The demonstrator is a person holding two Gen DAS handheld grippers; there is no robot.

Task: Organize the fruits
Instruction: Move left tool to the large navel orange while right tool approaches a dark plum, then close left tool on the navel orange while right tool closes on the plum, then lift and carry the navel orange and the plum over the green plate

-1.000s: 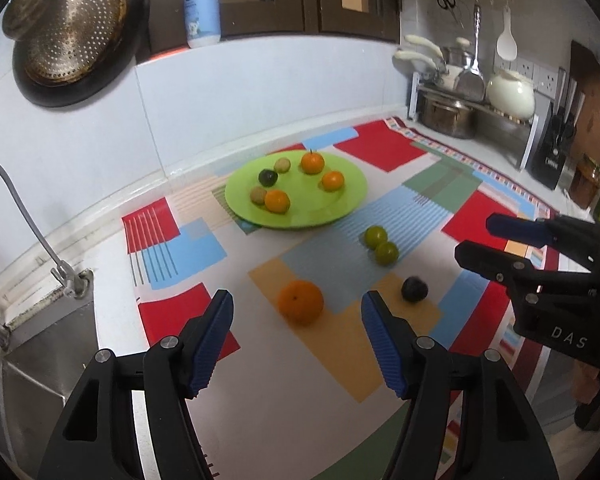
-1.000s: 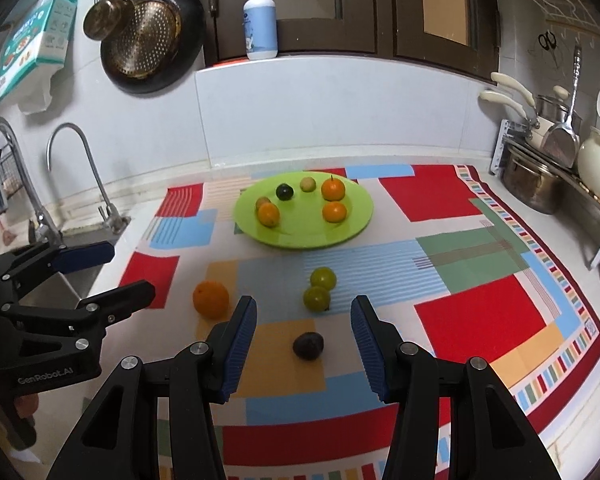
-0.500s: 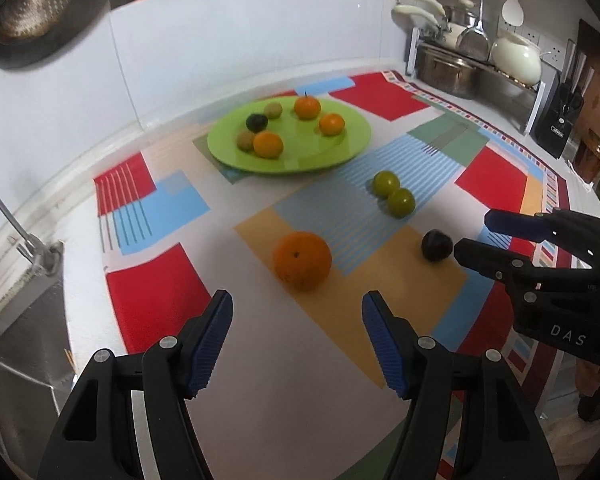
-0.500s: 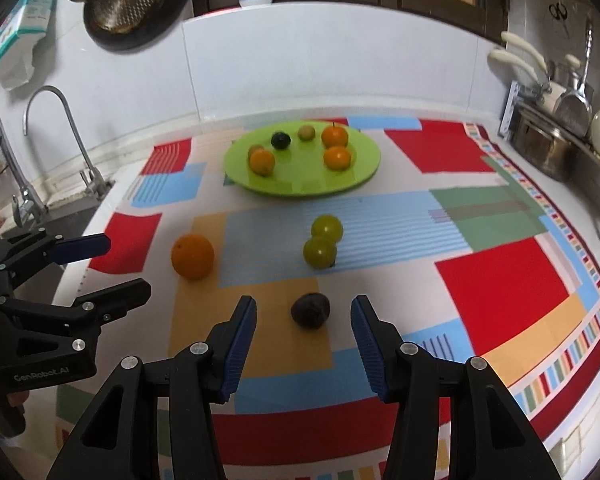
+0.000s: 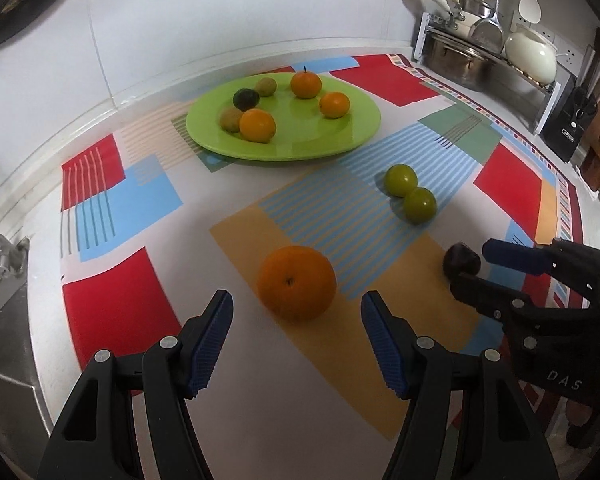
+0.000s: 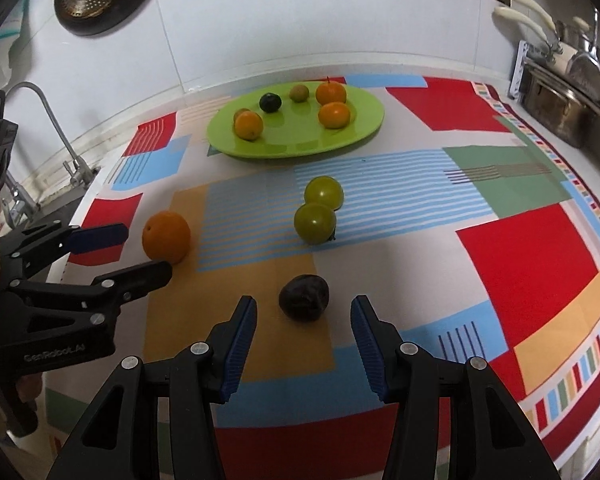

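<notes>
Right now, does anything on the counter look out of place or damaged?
Nothing looks damaged or spilled. Four fruits sit off the green plate on the mat: an orange, two touching green fruits and a dark plum. Both grippers are open.

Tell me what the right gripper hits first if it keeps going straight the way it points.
Most likely the dark plum: it lies on the mat just ahead of the right gripper, centred between its open jaws, nothing in between. Exact depth is hard to judge.

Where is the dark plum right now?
In the right wrist view the dark plum lies on the patterned mat, just ahead of the open right gripper, nearer than the two green fruits.
</notes>
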